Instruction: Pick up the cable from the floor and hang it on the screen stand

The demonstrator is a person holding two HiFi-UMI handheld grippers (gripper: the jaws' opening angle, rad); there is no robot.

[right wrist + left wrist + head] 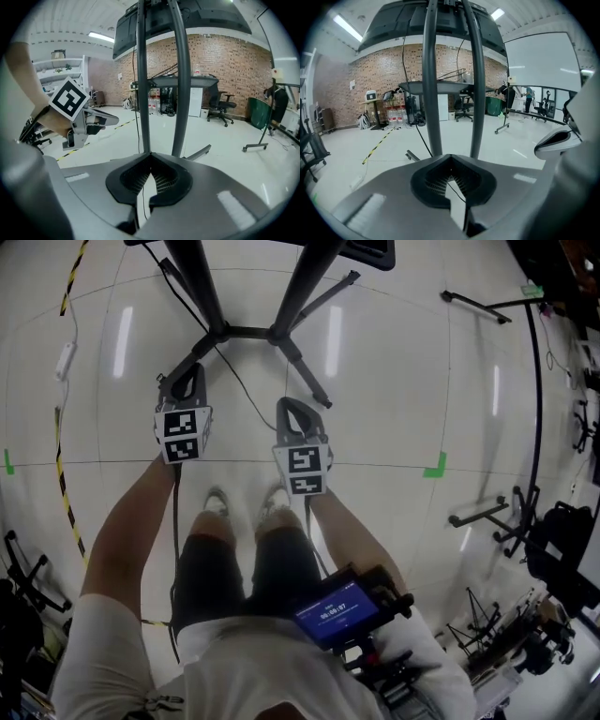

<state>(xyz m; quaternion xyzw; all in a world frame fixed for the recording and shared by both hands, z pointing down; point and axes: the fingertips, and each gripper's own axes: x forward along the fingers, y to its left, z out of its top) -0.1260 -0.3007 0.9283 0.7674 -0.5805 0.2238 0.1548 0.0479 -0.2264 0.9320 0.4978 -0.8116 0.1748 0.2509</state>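
A thin black cable (242, 385) lies on the pale floor, running from the screen stand's base (248, 332) towards my feet. The stand's two dark posts (431, 79) rise straight ahead of both grippers, with the screen (197, 14) overhead. My left gripper (183, 379) hangs low just left of the cable with its jaw tips together. My right gripper (292, 411) is beside it on the cable's right, also shut. Neither holds anything. Through each gripper's lower jaw gap a stretch of cable (457, 193) shows on the floor beyond.
Yellow-black tape (64, 493) runs along the floor at left, past a white device (64, 360). Green tape marks (435, 465) sit on the floor. Other stands (487, 514) and gear crowd the right side. A desk and chairs (220, 105) stand by the brick wall.
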